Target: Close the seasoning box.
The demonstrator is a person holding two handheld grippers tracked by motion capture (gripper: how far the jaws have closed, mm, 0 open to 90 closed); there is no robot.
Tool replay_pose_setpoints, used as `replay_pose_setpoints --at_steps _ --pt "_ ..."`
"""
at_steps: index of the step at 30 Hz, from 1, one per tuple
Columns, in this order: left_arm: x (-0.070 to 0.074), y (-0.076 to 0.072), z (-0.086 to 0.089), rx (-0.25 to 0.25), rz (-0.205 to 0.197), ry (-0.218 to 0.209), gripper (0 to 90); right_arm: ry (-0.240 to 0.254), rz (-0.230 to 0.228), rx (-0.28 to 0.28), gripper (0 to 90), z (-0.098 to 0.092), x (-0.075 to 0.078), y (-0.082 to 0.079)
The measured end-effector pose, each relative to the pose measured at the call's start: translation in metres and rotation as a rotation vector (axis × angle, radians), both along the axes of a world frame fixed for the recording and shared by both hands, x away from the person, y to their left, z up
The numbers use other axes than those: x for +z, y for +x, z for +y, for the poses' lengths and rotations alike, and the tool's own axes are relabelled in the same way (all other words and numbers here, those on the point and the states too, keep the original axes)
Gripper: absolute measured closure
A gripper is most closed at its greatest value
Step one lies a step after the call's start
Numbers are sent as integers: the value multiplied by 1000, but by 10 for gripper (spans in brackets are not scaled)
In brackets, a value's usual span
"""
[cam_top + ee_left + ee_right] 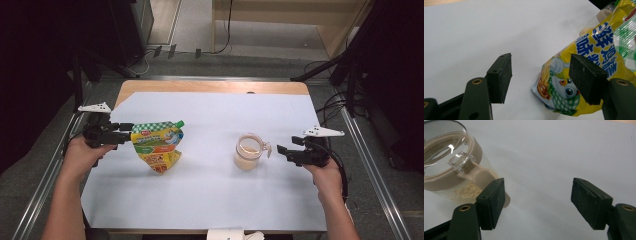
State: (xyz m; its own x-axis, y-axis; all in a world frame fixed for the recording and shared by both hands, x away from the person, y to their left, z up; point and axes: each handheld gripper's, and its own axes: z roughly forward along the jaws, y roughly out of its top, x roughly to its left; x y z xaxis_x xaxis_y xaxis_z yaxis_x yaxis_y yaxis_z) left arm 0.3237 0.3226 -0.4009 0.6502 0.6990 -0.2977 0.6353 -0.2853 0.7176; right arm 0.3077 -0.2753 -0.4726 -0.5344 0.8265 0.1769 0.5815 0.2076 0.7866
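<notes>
A yellow and green pouch (157,145) with a green cap stands left of centre on the white sheet. My left gripper (125,132) reaches it from the left at its upper corner. In the left gripper view the left gripper (544,75) is open, with the pouch (596,45) lying against one pad and partly in the gap. A clear jar (247,152) with a beige rim and pale granules at its bottom stands right of centre. My right gripper (281,152) is just right of it and open (537,200), with the jar (446,165) beside one pad and nothing between the jaws.
A white sheet (210,195) covers most of the wooden table (210,86). A small white object (225,234) lies at the front edge. Dark stands and cables (345,75) flank the table on the floor.
</notes>
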Motion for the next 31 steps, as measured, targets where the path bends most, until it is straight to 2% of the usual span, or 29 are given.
replay_pose_setpoints --at_steps 22,24,25,31 --pt "-3 1 -1 10 14 10 350 3 6 -7 276 0 0 0" --pt "-3 1 0 9 11 15 346 4 9 19 220 0 0 0" --pt "-4 1 -1 9 5 19 344 7 14 32 217 0 0 0" --pt "-5 2 -2 33 -3 21 317 -2 21 35 220 3 -2 1"
